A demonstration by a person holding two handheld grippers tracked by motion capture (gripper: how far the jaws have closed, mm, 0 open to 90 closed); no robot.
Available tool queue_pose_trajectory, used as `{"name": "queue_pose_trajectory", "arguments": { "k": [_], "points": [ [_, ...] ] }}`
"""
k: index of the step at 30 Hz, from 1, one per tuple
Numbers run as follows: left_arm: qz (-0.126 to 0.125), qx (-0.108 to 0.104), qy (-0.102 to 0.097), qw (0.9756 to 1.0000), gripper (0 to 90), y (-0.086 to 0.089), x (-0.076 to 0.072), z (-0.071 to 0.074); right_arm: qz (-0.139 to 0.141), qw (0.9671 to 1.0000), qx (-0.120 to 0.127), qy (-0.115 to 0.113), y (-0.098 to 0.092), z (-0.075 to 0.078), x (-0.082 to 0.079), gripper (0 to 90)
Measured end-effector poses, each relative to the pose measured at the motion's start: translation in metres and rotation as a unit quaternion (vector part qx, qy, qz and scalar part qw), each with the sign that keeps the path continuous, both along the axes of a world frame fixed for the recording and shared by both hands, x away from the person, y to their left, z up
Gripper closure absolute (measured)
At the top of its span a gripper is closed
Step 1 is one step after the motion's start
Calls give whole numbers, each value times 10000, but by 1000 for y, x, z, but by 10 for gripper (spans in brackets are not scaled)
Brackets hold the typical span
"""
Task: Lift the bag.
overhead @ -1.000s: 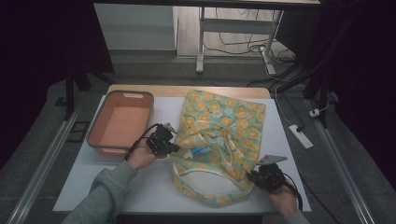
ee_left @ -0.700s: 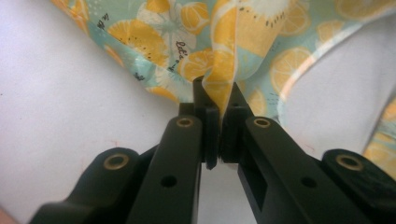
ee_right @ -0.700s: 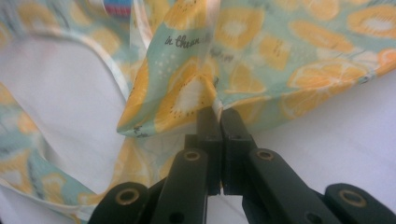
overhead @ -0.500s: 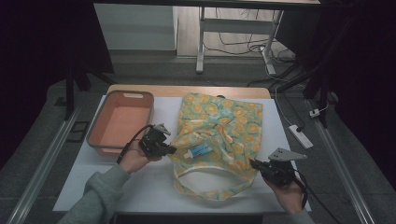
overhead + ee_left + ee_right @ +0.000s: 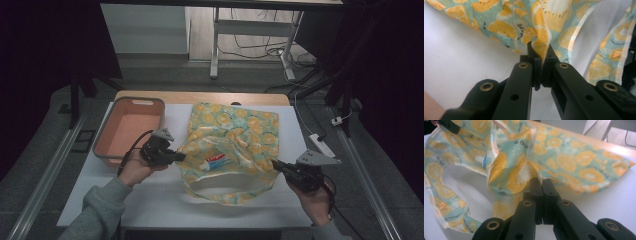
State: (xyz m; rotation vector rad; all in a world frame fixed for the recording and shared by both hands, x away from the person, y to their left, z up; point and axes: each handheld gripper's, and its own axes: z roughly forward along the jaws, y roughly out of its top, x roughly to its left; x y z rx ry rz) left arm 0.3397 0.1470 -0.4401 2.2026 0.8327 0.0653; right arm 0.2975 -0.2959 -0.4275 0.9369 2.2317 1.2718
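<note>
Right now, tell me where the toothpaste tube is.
In the high view, the toothpaste tube lies inside the open mouth of the orange-print bag, mid-table, right of the pink basin.

Orange bin (image 5: 129,131) — left on white table cover (image 5: 100,190).

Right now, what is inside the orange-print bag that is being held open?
Through the mouth of the orange-print bag, held open by the left hand-held gripper and right hand-held gripper, a red, white and blue tube shows, likely toothpaste. Fabric covers anything deeper.
</note>
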Motion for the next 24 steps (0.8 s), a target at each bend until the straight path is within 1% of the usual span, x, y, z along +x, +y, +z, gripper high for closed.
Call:
{"name": "queue_pose_trajectory", "arguments": {
  "k": [2,5,7,11,14,16,18,20,21,22,24],
  "points": [
    [32,-47,-63,10000,878,4,-1,5,10,10000,17,-90,1,7,2,894],
    [81,-174,-160,9997,878,11,-2,14,35,9998,30,-217,3,17,5,894],
    [130,-286,-241,9992,878,17,-3,23,54,9995,65,-311,5,24,8,894],
    [255,-445,-427,9978,878,27,-4,38,53,9987,123,-485,8,40,13,894],
    [347,-602,-604,9958,878,35,-4,51,28,9979,186,-627,9,54,18,895],
    [377,-739,-670,9943,878,41,-4,59,19,9972,253,-705,8,64,20,895],
    [433,-821,-784,9926,878,46,-6,67,-9,9961,299,-827,7,76,22,895],
    [416,-981,-858,9906,879,51,-7,77,-3,9946,435,-946,4,90,21,895],
    [402,-1048,-895,9896,879,53,-8,81,-10,9937,461,-1018,4,97,21,896],
    [422,-1072,-950,9888,879,53,-9,86,-21,9929,466,-1090,4,103,21,896],
    [461,-1027,-1054,9880,878,53,-9,91,-15,9920,501,-1156,5,114,22,897]
  ]
}}
